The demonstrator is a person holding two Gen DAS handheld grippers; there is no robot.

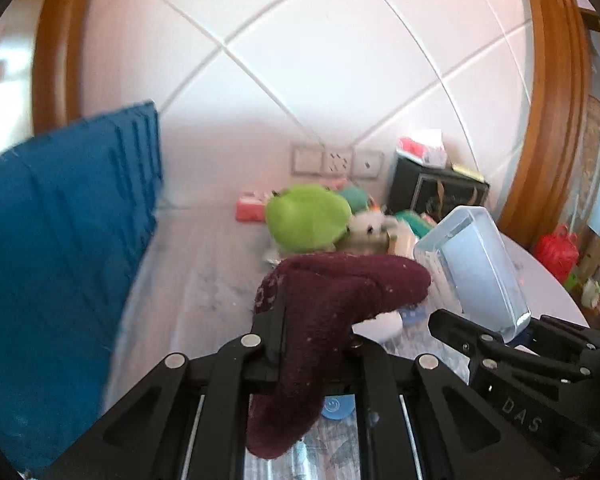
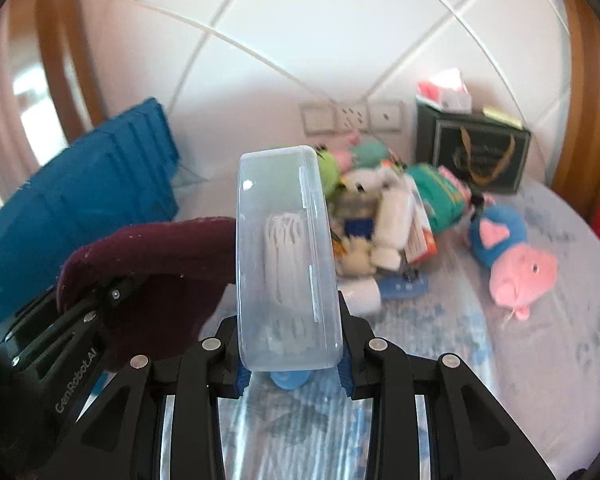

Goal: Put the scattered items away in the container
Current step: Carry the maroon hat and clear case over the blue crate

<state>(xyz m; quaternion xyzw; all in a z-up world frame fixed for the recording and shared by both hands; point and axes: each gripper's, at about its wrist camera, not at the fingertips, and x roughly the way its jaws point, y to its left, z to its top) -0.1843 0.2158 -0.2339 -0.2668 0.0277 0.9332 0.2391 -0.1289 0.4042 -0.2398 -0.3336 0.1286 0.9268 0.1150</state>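
Above the floral-covered surface (image 2: 500,360), the left hand-held gripper (image 1: 312,344) clamps a maroon sock (image 1: 332,300), just beside the clear plastic box (image 2: 286,260) pinched in the right hand-held gripper (image 2: 290,364); the blue container (image 1: 60,260) stands left of the sock.

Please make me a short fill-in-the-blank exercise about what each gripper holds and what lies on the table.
1. The left gripper holds a maroon ____.
2. The right gripper is shut on a clear plastic ____.
3. The plush toy lying apart on the tablecloth is blue and ____.

Missing words: sock; box; pink
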